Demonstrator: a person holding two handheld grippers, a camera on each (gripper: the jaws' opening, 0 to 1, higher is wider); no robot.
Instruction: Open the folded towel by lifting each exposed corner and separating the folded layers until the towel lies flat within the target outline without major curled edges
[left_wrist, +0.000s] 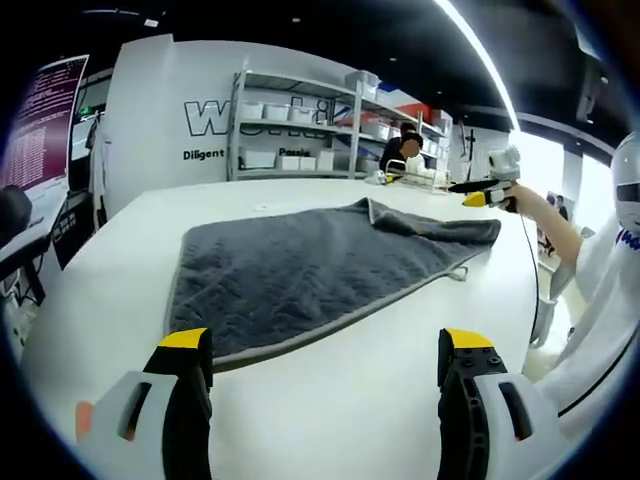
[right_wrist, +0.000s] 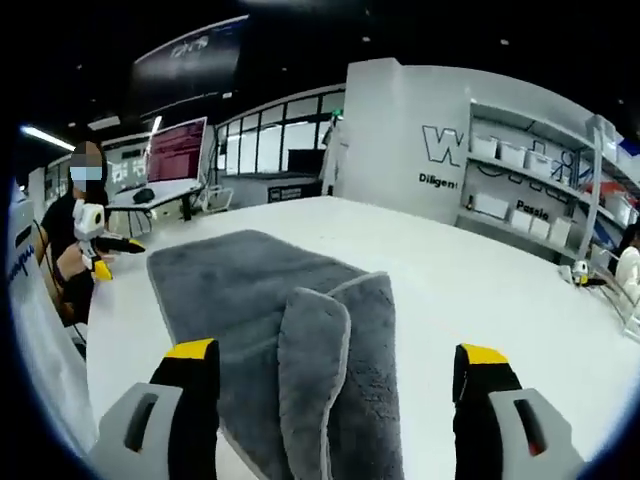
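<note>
A dark grey towel lies mostly spread out on the white table. Its far right corner is folded back on itself in a rumpled flap. My left gripper is open just short of the towel's near edge, with nothing between its jaws. In the right gripper view the same towel shows the folded flap close in front. My right gripper is open, low over that flap. A hand holds the right gripper beyond the folded corner. The left gripper is at the towel's other end.
Metal shelves with white bins stand behind the table, and a person sits there. A wire rack stands on the table's far side. A screen and desks are further back. The table edge runs close to the towel.
</note>
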